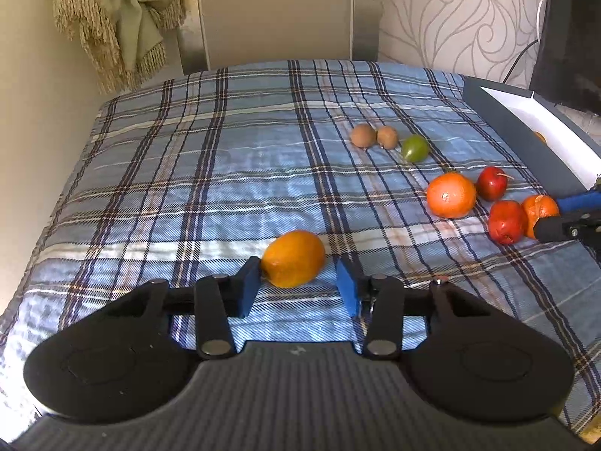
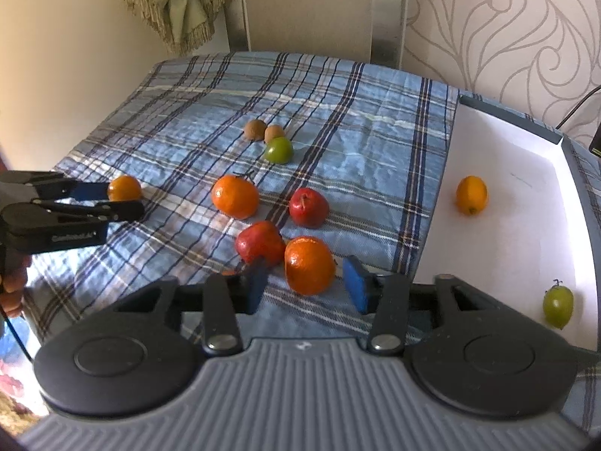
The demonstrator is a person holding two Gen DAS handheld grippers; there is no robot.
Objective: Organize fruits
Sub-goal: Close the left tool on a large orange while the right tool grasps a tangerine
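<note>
Right now your left gripper [image 1: 298, 285] stands open around a yellow-orange citrus fruit [image 1: 293, 258]: the left pad touches or nearly touches its side, while the right pad shows a clear gap. If that one pad leads as you close, it may shove the round fruit sideways across the plaid cloth [image 1: 210, 173] and it could roll out of the jaws.

Your right gripper [image 2: 306, 285] is also open, straddling a mandarin [image 2: 309, 265] without either pad visibly pressing. The left pad sits just in front of a red apple [image 2: 260, 243] that touches the mandarin. Closing here risks nipping or nudging that apple, which could knock the mandarin off centre.

Further out lie a larger orange [image 2: 235, 196], a second red apple [image 2: 308, 207], a green fruit [image 2: 278, 150] and two brown kiwis [image 2: 254, 129]. The white box [image 2: 499, 225] already holds two fruits; a dropped fruit could roll there.
</note>
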